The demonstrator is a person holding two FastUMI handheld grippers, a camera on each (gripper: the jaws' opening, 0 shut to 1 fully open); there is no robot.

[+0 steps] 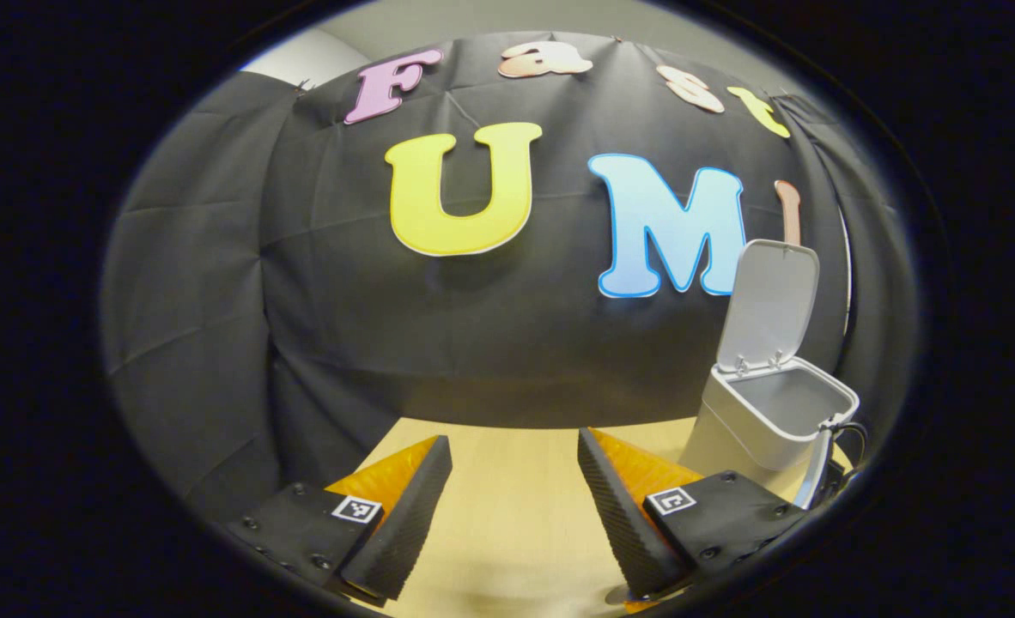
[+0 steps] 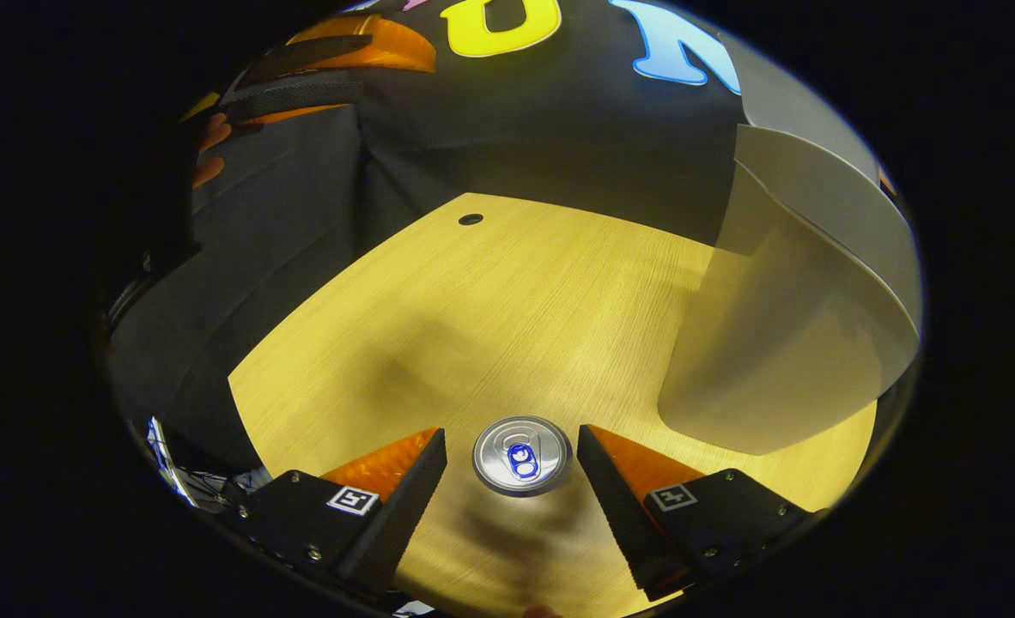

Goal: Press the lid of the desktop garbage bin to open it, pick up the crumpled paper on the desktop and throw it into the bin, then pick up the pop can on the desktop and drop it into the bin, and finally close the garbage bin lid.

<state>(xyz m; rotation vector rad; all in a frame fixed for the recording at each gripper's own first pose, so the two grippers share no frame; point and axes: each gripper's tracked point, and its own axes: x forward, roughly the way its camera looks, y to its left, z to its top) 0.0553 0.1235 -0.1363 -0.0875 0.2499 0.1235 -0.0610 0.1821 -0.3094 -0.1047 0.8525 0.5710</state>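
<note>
Two fingers [image 2: 426,481] flank the pop can [image 2: 522,456] — bin [image 2: 782,343] close beside, lid [image 1: 769,300] up.

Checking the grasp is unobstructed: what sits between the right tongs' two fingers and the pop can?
Nothing. In the right gripper view the pop can stands between the open right tongs, with bare wooden desktop in the gaps either side.

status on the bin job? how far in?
Done: bin lid stands open; whether the paper is inside can't be told. In hand: right gripper, jaws open, straddles the upright pop can without touching. Left: grip can, drop it in the bin, close lid.
</note>
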